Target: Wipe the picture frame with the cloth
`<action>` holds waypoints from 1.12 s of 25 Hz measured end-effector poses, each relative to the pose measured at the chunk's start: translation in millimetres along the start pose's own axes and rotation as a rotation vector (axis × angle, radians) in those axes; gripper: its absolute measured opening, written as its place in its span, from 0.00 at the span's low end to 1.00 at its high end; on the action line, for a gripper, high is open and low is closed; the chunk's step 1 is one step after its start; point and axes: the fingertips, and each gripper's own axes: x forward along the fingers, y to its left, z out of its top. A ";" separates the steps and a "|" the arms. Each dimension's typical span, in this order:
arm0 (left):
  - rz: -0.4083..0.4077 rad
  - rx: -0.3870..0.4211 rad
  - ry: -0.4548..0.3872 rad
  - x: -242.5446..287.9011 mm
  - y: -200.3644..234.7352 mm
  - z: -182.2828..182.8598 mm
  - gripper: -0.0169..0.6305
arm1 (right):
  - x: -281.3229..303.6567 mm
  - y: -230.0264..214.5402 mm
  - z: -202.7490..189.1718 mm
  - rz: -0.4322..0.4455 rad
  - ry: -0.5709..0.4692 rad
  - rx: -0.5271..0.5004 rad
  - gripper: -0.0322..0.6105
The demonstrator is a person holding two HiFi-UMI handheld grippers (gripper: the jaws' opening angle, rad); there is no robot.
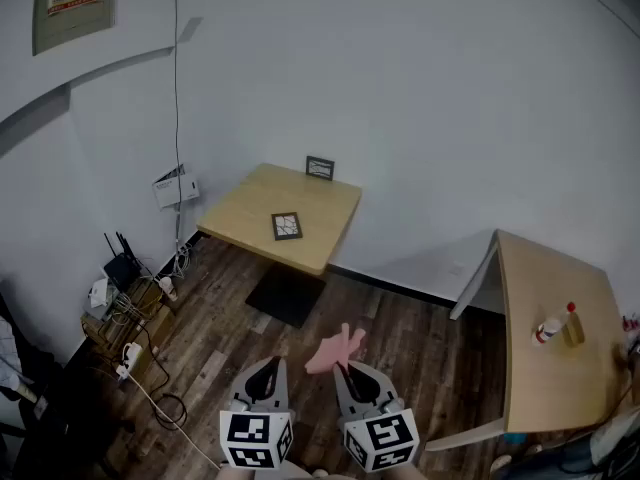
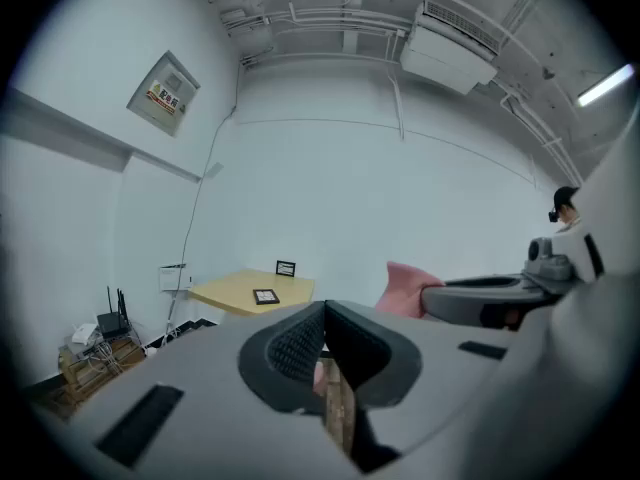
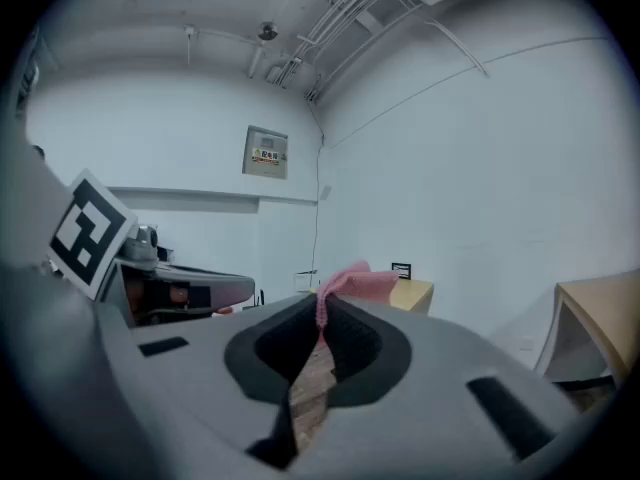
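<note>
A pink cloth (image 1: 336,350) hangs from the tips of my right gripper (image 1: 346,370), which is shut on it; the cloth (image 3: 355,282) also shows at the jaw tips in the right gripper view. My left gripper (image 1: 270,368) is shut with nothing in it, beside the right one above the wooden floor. Across the room a light wooden table (image 1: 250,213) carries two dark picture frames: one lies flat (image 1: 286,226) near the middle, one stands upright (image 1: 320,168) at the far edge by the wall. Both frames (image 2: 266,296) appear small in the left gripper view.
A second wooden table (image 1: 555,348) at the right holds a bottle (image 1: 549,328) and a small box. Cables, a router and a power strip (image 1: 130,353) clutter the floor at the left wall. A white wall box (image 1: 175,186) hangs next to the first table.
</note>
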 end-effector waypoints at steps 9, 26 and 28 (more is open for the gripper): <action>-0.008 0.019 -0.005 -3.7 -22.4 1.0 0.03 | -19.2 -9.0 0.3 -0.010 -0.005 -0.007 0.07; 0.012 -0.071 0.048 13.5 -6.3 -13.2 0.03 | 3.3 -9.9 -5.8 0.044 0.006 0.046 0.07; 0.011 -0.068 0.049 24.1 3.2 -11.7 0.03 | 16.9 -9.5 -2.8 0.055 0.011 0.047 0.07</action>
